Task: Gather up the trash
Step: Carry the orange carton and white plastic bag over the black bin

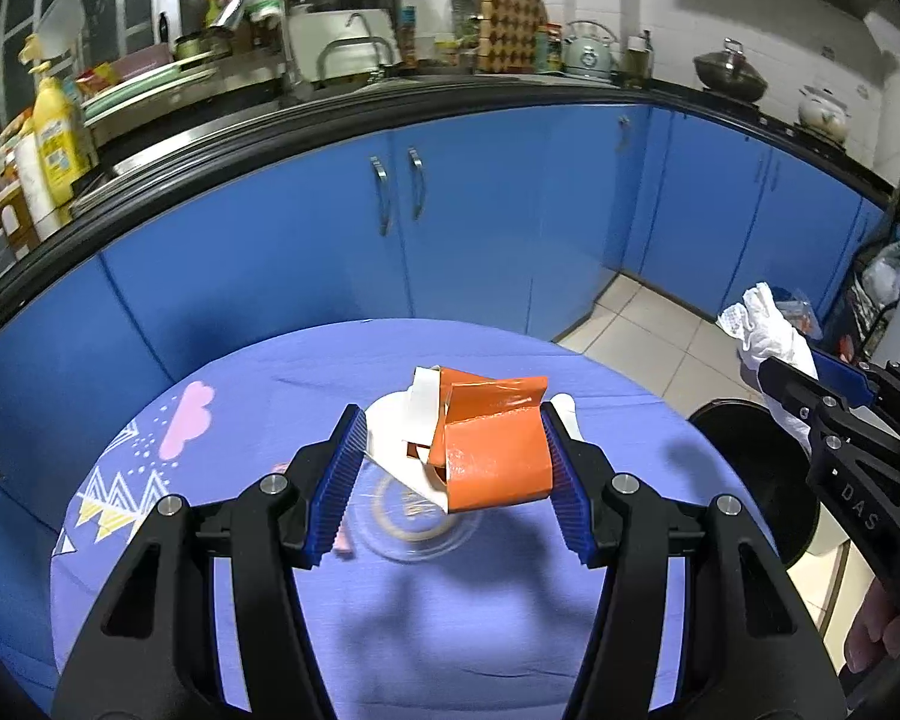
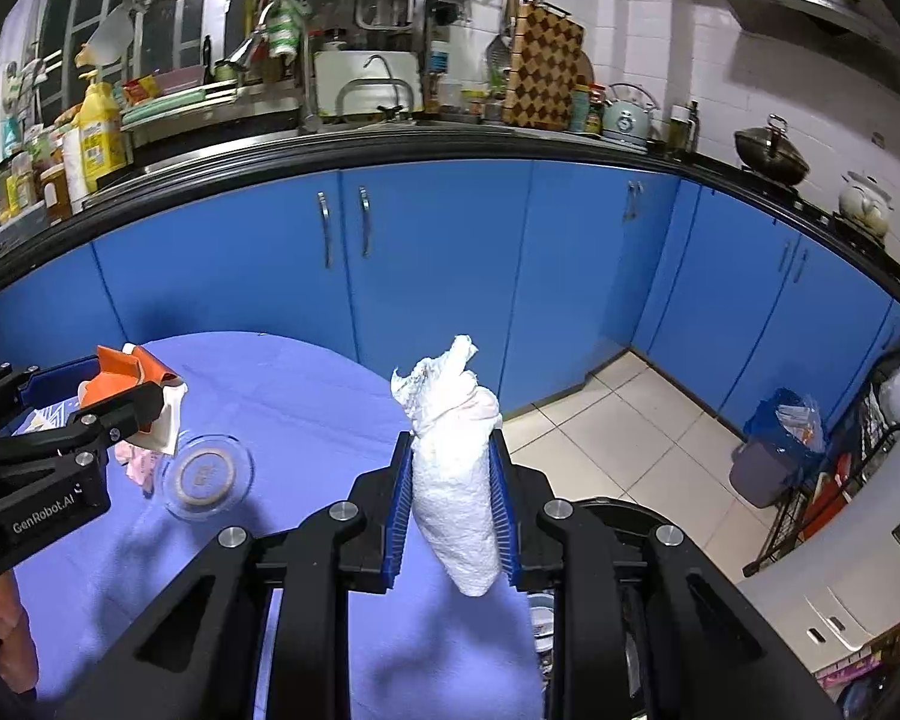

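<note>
**Both grippers loaded with trash above the table**

Left gripper: the jaws are closed part-way onto a crumpled orange wrapper, which is pinched between the blue ribbed pads. White paper is bunched against the wrapper's 9 o'clock side. The load is held clear above the purple tablecloth. Directly under it, a small clear glass dish is seen on the cloth, blurred.

Right gripper: the jaws are closed narrowly onto a wad of white paper towel, gripped across its middle, with the crumpled top projecting toward 12 o'clock and the lower end hanging past the pads. In the left wrist view the same wad is seen at 3 o'clock, above the black trash bin standing on the tiled floor just beside the table edge.

In the right wrist view, the glass dish lies at 9 o'clock on the cloth; a pink scrap lies just beside it, partly hidden by the left gripper. Blue cabinets are seen at 12 o'clock.
</note>
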Motion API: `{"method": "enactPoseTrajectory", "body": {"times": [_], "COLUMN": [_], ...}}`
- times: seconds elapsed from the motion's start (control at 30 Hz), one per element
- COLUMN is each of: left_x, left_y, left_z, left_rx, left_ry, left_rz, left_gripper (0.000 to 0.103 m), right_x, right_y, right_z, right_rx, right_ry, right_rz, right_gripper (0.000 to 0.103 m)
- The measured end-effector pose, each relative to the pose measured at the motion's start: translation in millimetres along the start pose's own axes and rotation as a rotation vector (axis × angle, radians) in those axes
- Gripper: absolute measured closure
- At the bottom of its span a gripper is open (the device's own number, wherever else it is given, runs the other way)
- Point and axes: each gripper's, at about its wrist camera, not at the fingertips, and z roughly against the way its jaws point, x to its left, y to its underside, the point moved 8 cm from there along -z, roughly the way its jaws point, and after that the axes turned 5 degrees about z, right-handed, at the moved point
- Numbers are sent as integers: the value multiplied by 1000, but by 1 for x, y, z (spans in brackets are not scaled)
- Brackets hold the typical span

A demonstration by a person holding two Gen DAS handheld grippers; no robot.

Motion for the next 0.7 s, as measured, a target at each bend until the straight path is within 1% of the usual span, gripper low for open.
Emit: {"method": "enactPoseTrajectory", "body": {"times": [0.37, 0.7], "left_x": [-63, -113], "left_y": [-5, -7], "left_z": [-4, -10], "left_rx": [-3, 3], "left_ry": [53, 93], "left_rz": [-75, -133], "left_gripper": [45, 44], "right_x": [-52, -89], "right_y": [18, 36], "right_z": [9, 11], "right_rx": [7, 24], "right_ry": [53, 89], "right_rz": [-62, -111], "right_gripper": [79, 79]}}
